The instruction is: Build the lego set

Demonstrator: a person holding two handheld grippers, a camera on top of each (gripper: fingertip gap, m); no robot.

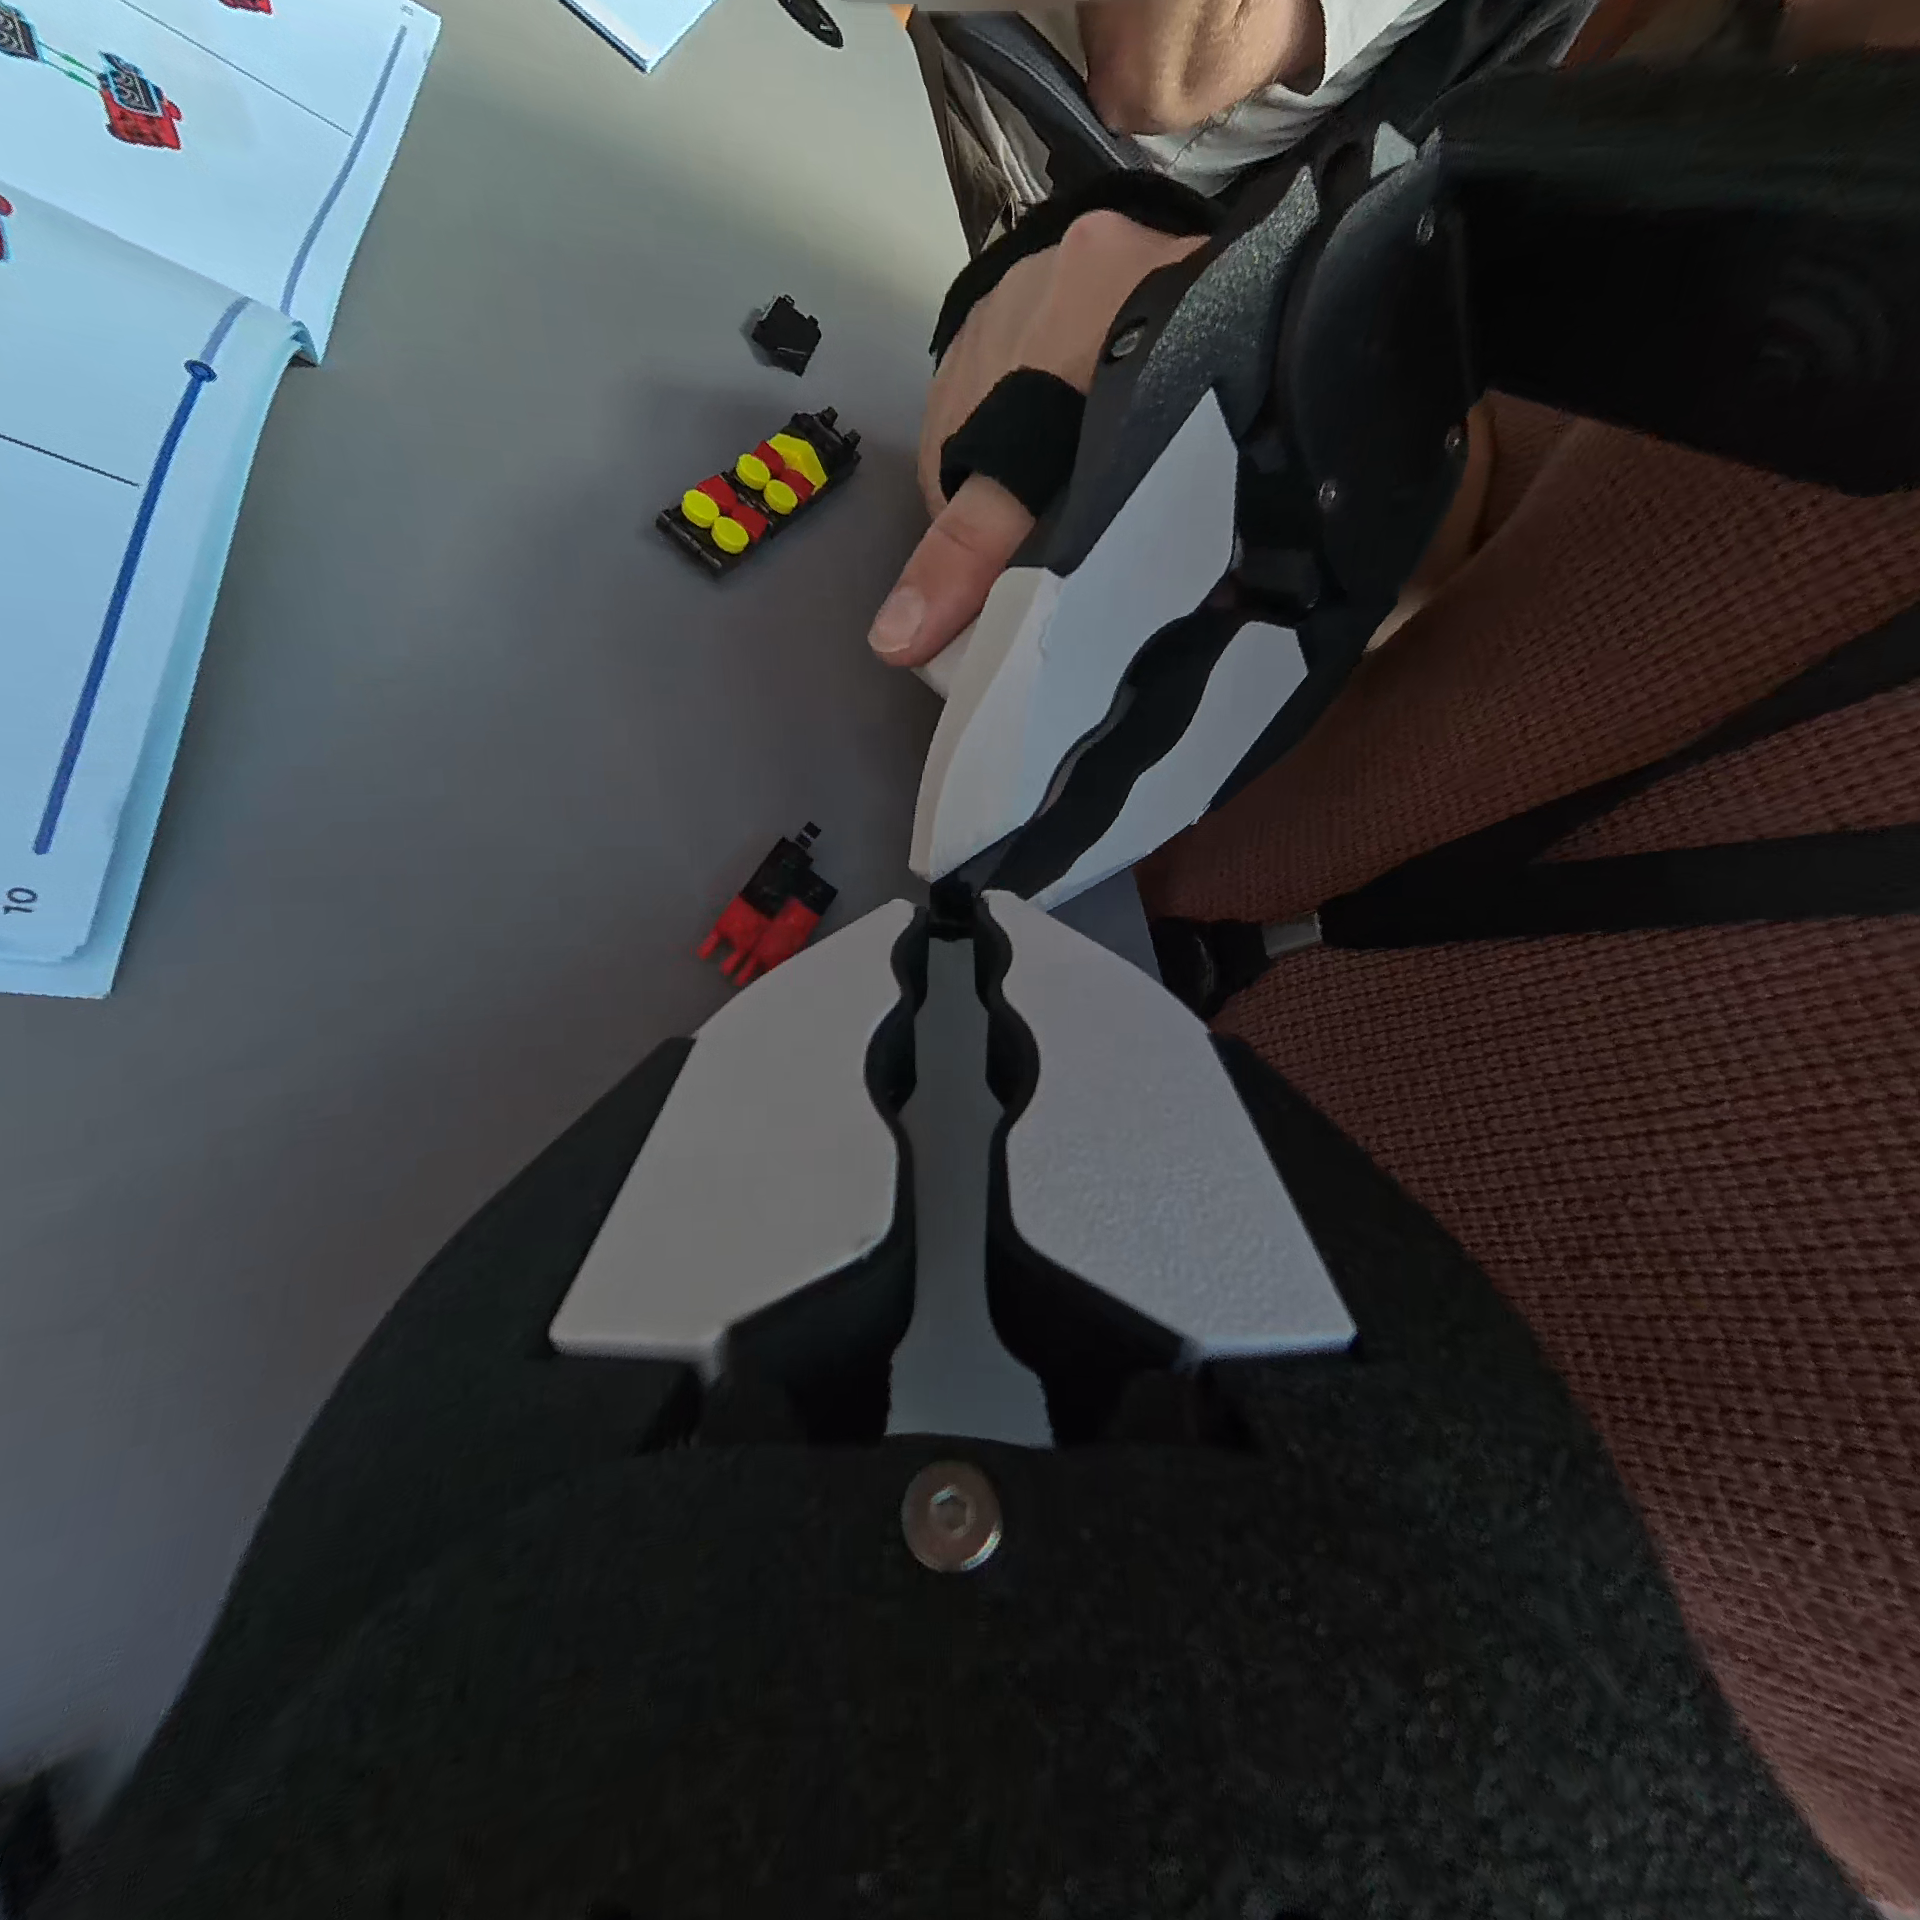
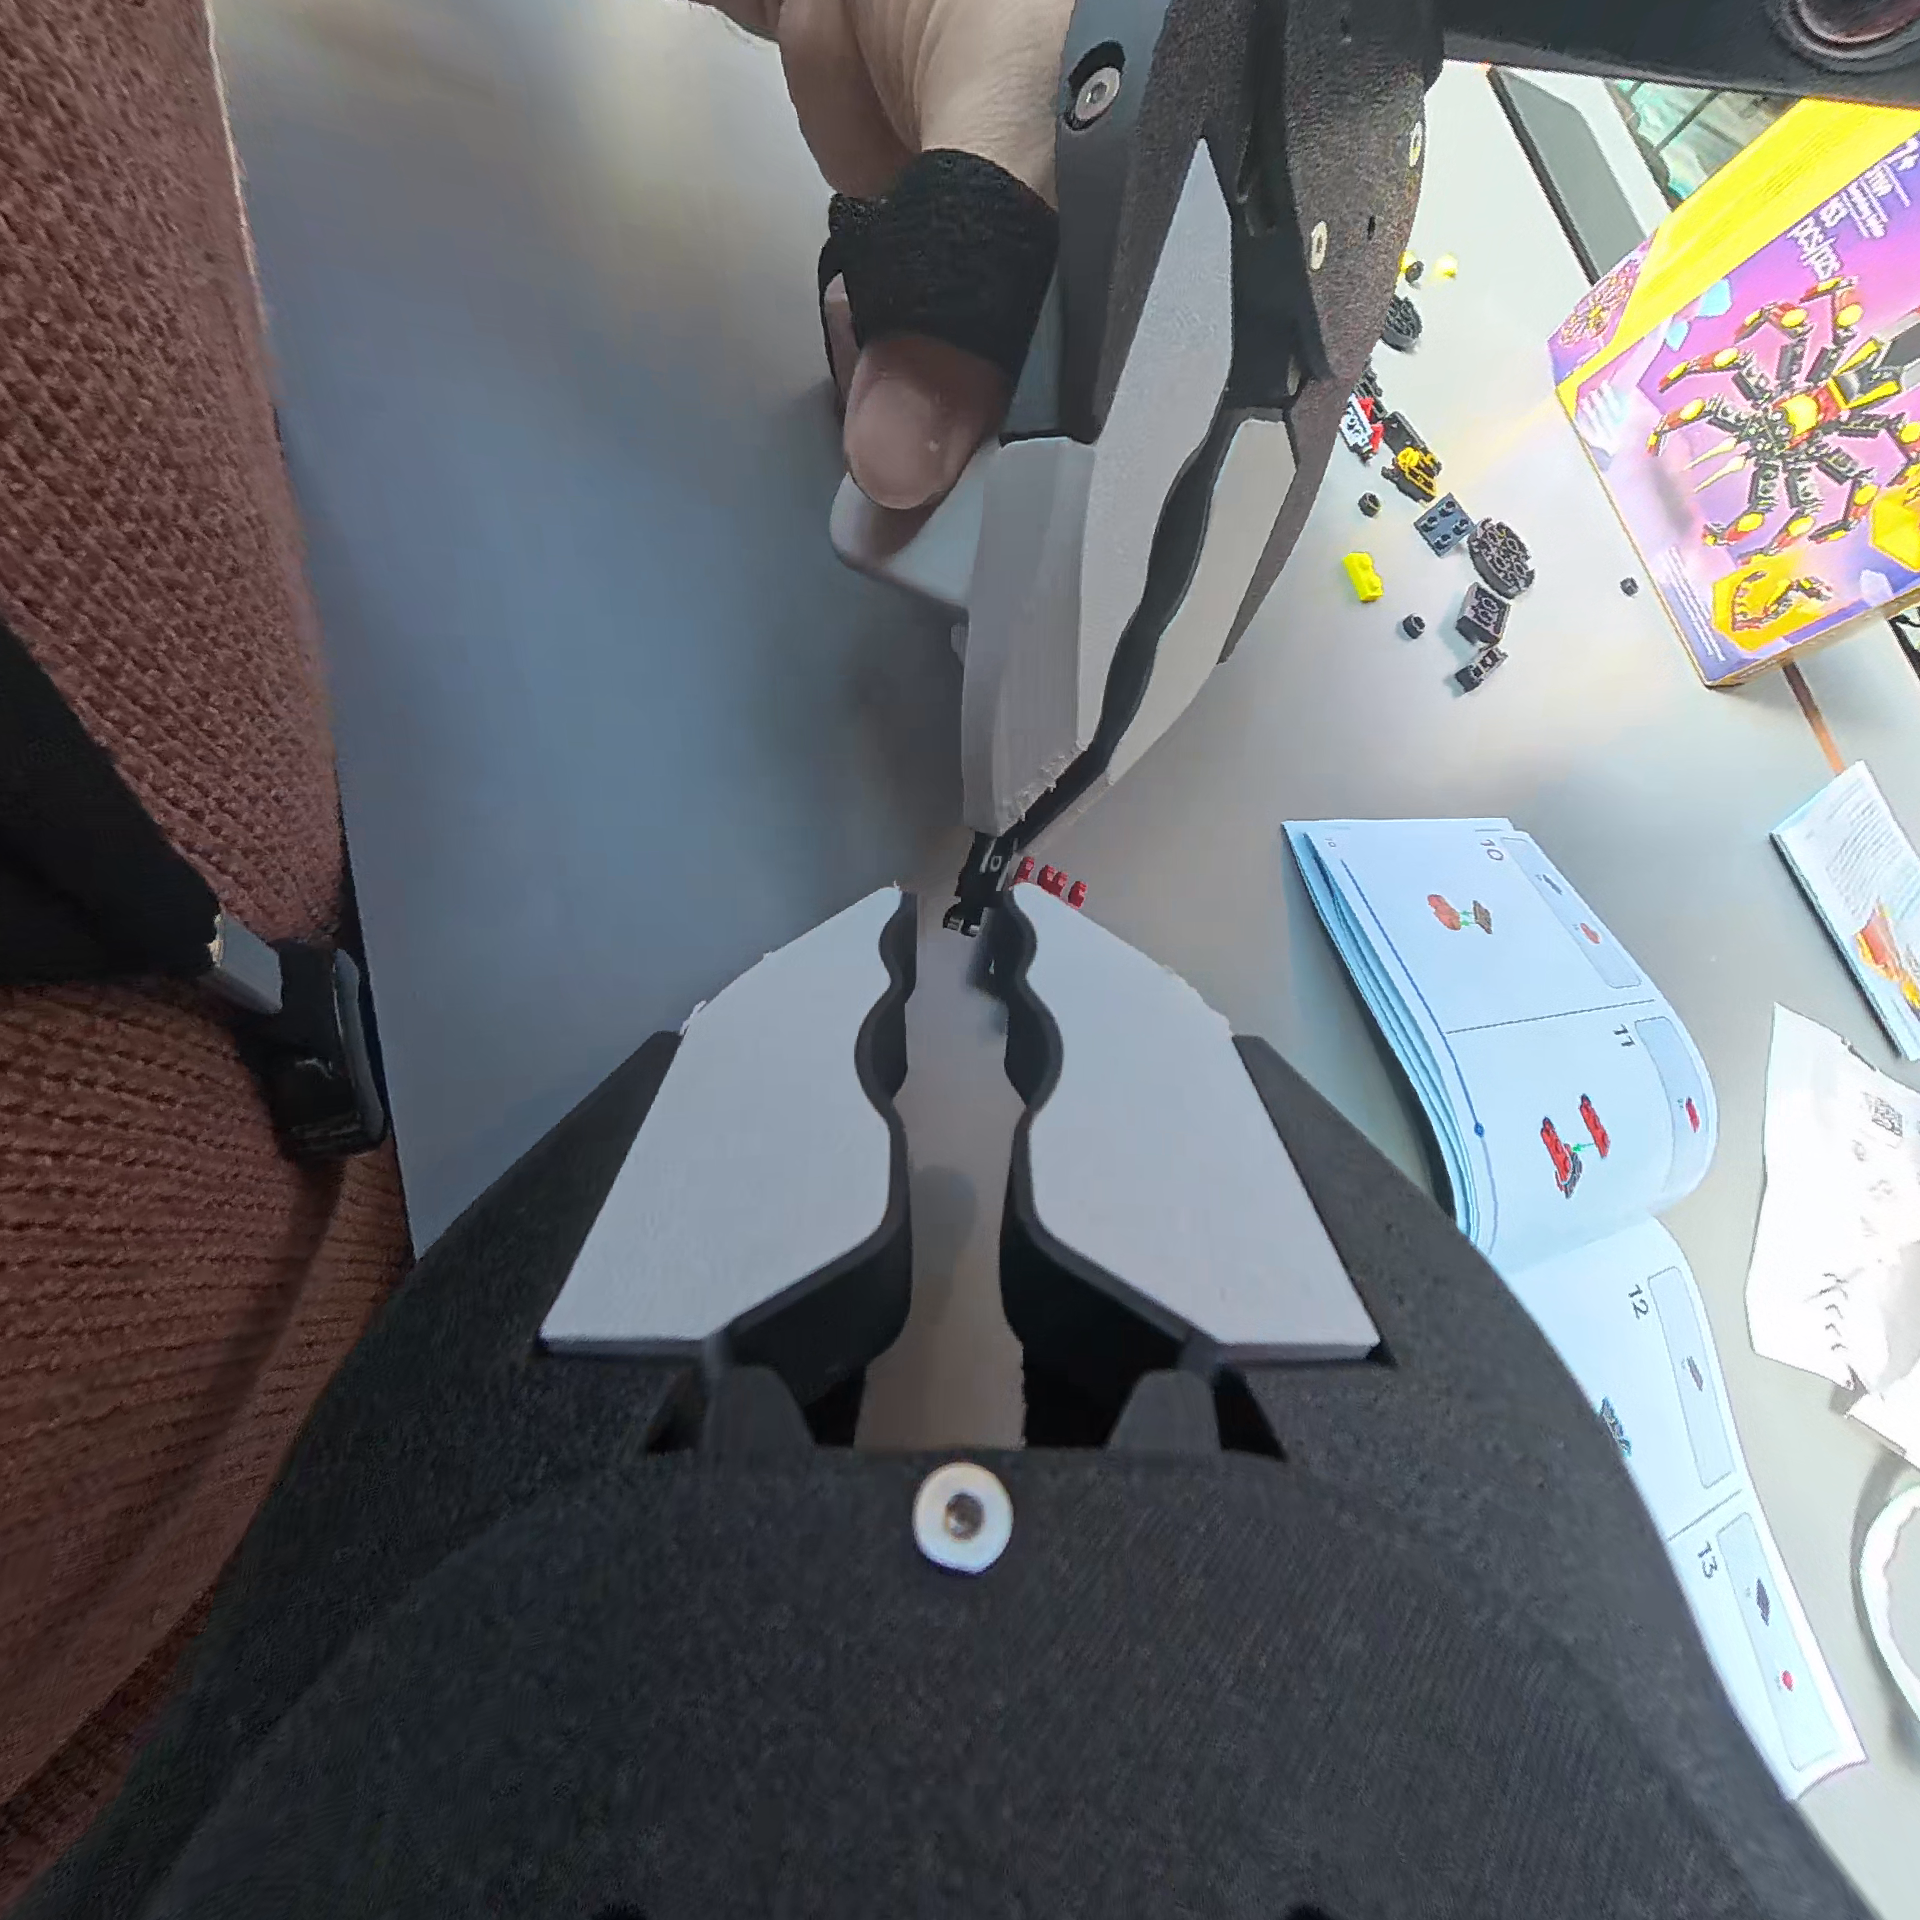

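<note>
Between both tools' (image 1: 948, 920) tips, one small black piece (image 2: 982, 883).

Both wrist cameras close, facing each other over grey table (image 1: 468, 727); shared: instruction booklet (image 2: 1538, 1039).

Black piece (image 1: 948, 920) pinched at tips of both grippers, mostly hidden by the fingers (image 1: 831, 1039); shape unclear. In right view same piece (image 2: 979, 883) partly covered by left gripper's tips; red part (image 2: 1051, 881) behind it mostly hidden. Booklet (image 1: 156, 520) cut off at left edge; in right view its (image 2: 1507, 1039) lower pages run under the gripper body. Box (image 2: 1766, 364) cropped at right edge. Loose bricks (image 2: 1475, 551) too small to identify. Torn bag (image 2: 1849, 1195) cropped at right.
</note>
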